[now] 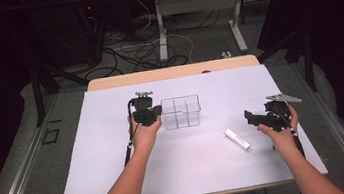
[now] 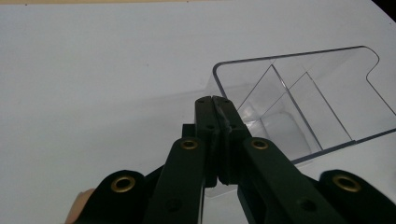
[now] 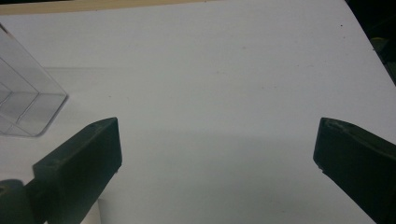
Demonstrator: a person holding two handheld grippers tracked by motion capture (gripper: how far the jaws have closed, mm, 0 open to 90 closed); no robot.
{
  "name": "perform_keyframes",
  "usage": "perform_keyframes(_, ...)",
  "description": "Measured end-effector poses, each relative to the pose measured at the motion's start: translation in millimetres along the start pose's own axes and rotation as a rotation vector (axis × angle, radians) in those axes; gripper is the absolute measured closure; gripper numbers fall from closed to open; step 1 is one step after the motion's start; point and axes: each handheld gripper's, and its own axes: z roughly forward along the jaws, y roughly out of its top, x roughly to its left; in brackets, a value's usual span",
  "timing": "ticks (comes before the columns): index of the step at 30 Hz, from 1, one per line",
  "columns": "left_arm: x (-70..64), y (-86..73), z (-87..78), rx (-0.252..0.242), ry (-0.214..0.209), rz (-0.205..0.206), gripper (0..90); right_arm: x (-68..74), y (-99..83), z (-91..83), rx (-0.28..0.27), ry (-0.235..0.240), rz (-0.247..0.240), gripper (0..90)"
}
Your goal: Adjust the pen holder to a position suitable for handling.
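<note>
2 grippers are at work on the white table sheet [image 1: 119,174], and each seems to have its own job. The left gripper [image 1: 154,113] sits at the left wall of the clear plastic box with 3 or so inner compartments [image 1: 181,112], which stands upright a little left of the sheet's middle. In the left gripper view its jaws are pressed together on that thin wall near the rim, so the left gripper [image 2: 215,114] is clamped on the clear plastic box [image 2: 308,98]; the likely reason is to steady a light container that would otherwise slide when something is dropped in.

The right gripper [image 1: 252,116] hovers near the sheet's right edge with its jaws spread wide apart, nothing between them. Just beside it, toward the person, lies the small white cylindrical tube [image 1: 237,139], flat on the sheet and angled, well apart from the box. In the right gripper view a white sliver [image 3: 100,212] at the bottom edge is probably that tube, though too little shows to be sure. The wide gap reads as readiness to straddle the tube and lift it toward a compartment.
</note>
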Motion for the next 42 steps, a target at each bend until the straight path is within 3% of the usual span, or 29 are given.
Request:
perform_keyframes(17,6.4,1.2,-2.2,0.021,-0.011,0.004,79.2,-1.0,-0.6,0.4,0.005,0.001,-0.008,0.7)
perform_keyframes(27,8.7,1.5,-9.1,-0.003,-0.02,0.006,70.5,-1.2,-0.2,-0.8,0.005,-0.003,-0.007,3.2)
perform_keyframes(32,11.4,0.3,-13.5,-0.001,-0.034,0.01,65.1,-1.1,0.7,-2.5,0.006,-0.001,-0.006,13.1)
perform_keyframes(42,17.0,-4.4,-27.6,-0.026,-0.055,-0.009,55.4,0.7,2.1,-5.2,-0.004,0.005,-0.034,17.4)
